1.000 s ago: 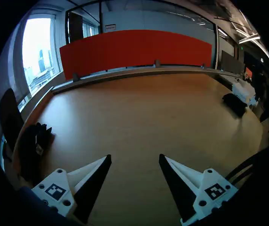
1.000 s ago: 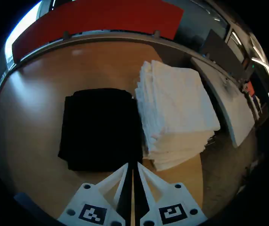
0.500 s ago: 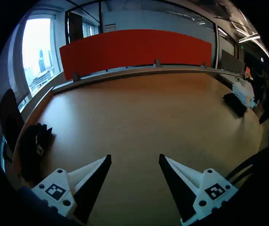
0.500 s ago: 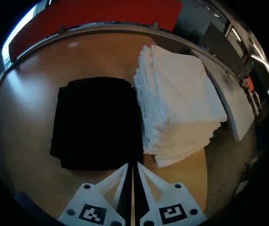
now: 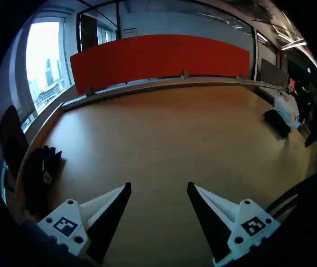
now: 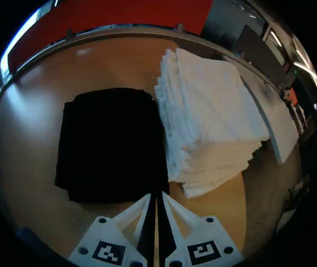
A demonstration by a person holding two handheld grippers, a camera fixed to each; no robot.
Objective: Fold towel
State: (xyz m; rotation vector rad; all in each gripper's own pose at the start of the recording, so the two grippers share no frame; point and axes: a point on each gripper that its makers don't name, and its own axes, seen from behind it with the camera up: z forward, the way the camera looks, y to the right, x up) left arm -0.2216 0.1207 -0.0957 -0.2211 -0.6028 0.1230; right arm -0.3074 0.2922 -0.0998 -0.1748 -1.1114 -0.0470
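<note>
Wooden worktop (image 5: 167, 129) runs out ahead of the left gripper (image 5: 158, 184), jaws spread wide and empty. Over on the right gripper (image 6: 157, 195), jaws pressed together on nothing, just short of the black towel (image 6: 109, 142); the white towel stack (image 6: 211, 120) sits beside it, right of the jaws. Best bet: open up first, then pinch a single top corner.

An office: a long wooden counter (image 5: 171, 129), a red divider (image 5: 158, 55), glass partitions and a high-rise window (image 5: 45, 62).
</note>
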